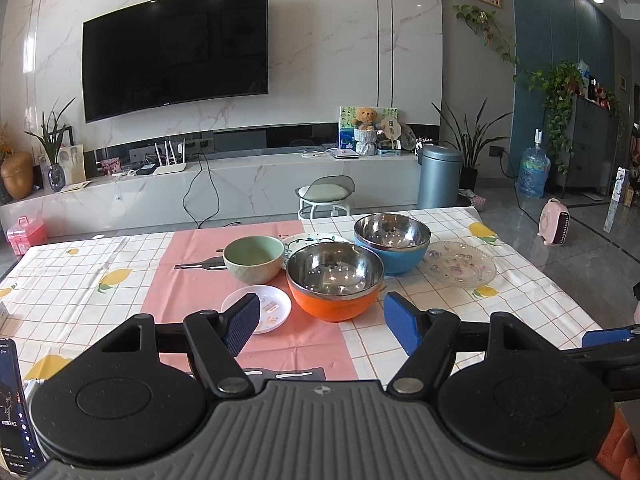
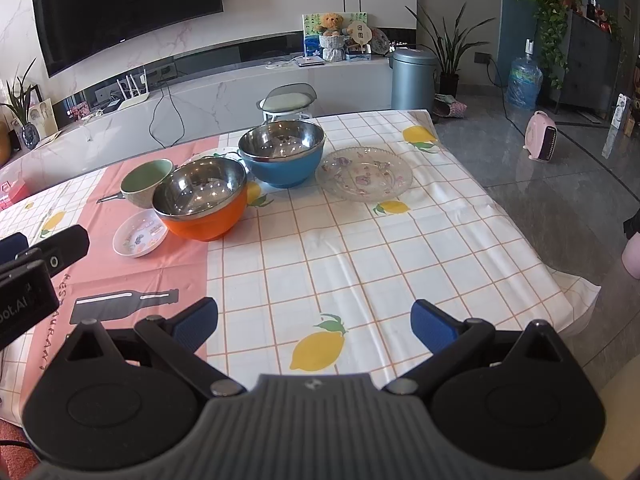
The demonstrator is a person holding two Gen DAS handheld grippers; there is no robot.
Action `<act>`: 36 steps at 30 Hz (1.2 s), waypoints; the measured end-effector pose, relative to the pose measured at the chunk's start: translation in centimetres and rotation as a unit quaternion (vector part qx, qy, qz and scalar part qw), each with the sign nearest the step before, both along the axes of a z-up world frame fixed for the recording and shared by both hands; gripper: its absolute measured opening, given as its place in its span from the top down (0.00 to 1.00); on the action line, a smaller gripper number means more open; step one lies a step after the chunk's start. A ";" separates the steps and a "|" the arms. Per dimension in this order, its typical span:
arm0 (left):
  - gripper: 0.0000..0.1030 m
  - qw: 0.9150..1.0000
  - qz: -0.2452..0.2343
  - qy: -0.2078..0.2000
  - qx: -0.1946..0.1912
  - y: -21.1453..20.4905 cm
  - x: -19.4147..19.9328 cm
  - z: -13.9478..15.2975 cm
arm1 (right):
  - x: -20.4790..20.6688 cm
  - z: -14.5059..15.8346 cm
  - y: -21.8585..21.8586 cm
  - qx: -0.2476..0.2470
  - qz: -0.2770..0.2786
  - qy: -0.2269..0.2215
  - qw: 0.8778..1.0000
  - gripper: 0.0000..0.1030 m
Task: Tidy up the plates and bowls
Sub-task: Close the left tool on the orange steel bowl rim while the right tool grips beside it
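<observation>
On the table stand an orange steel-lined bowl (image 1: 335,280) (image 2: 202,200), a blue steel-lined bowl (image 1: 391,242) (image 2: 282,156), a green bowl (image 1: 253,258) (image 2: 145,180), a small white plate (image 1: 269,307) (image 2: 140,233), a clear glass plate (image 1: 459,269) (image 2: 365,174) and a patterned plate (image 1: 308,239) behind the bowls. My left gripper (image 1: 322,322) is open and empty, just before the orange bowl. My right gripper (image 2: 314,324) is open and empty over the near cloth, well short of the dishes. The left gripper's body shows at the left of the right wrist view (image 2: 36,264).
The table (image 2: 360,264) has a lemon-check cloth with a pink panel. Its right edge drops to a grey floor. A phone (image 1: 12,404) lies at the near left. A stool (image 1: 326,196), a bin (image 1: 438,176) and a TV unit stand beyond the far edge.
</observation>
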State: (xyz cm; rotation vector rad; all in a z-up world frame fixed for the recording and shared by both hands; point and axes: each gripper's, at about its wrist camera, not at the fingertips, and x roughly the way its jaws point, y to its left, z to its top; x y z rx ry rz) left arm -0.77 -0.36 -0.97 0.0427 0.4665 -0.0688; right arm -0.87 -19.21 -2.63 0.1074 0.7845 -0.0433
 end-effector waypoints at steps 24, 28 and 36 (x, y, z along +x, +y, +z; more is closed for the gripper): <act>0.19 0.997 0.025 0.055 -0.037 3.1 1.5 -0.8 | 2.0 -1.2 1.3 -0.015 0.045 0.010 0.999 0.02; 0.26 0.995 0.033 0.074 -0.053 4.7 2.5 -1.0 | 3.3 -1.8 2.2 -0.025 0.063 0.005 0.998 0.03; 0.36 0.988 0.066 0.111 -0.080 7.5 4.7 -1.9 | 5.4 -3.2 4.9 -0.024 0.122 -0.037 0.992 0.03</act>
